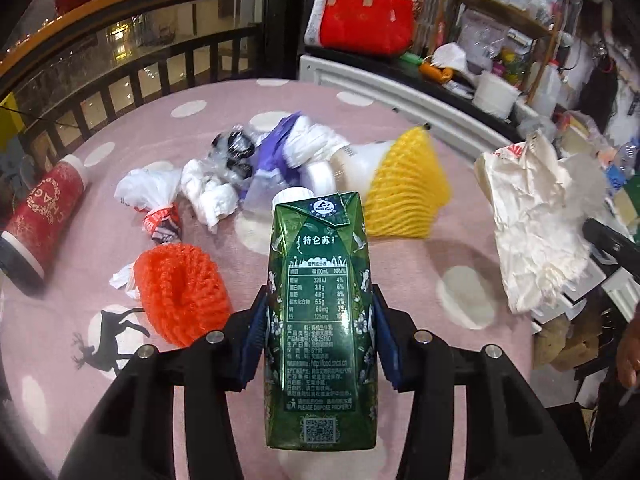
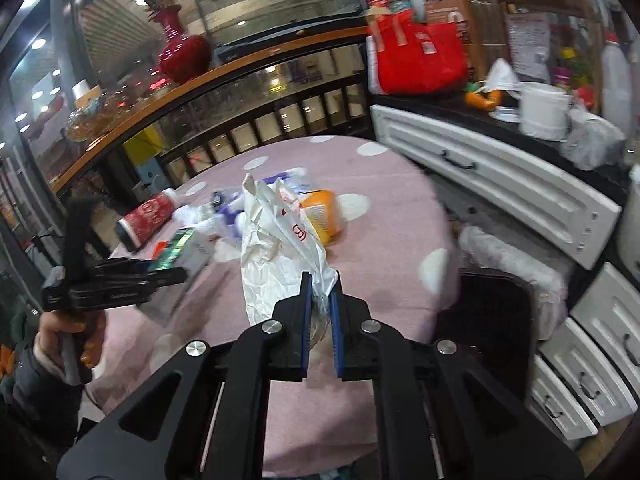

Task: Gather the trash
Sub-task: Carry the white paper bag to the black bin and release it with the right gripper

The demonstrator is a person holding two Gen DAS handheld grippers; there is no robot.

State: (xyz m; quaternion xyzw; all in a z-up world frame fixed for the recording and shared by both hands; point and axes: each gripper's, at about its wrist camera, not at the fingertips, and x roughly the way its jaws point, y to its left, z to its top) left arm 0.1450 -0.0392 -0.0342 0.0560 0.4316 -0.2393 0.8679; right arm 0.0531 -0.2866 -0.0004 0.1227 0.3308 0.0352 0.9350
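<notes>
Pink dotted tablecloth (image 1: 400,116) carried one red cup (image 1: 44,208), two foam nets, orange (image 1: 182,292) and yellow (image 1: 404,192), and blurred wrappers. Left gripper (image 1: 320,304) clamped one green milk carton (image 1: 322,320) above it; right gripper (image 2: 320,292) pinched one white plastic bag (image 2: 276,240), its lower part hidden.

carton (image 1: 322,320): glossy printed card
bag (image 2: 280,248): thin crinkled white plastic
tablecloth (image 1: 400,272): matt pink cloth
fruit nets (image 1: 182,292): spongy foam mesh
gripper pads (image 2: 306,320): ribbed blue
</notes>
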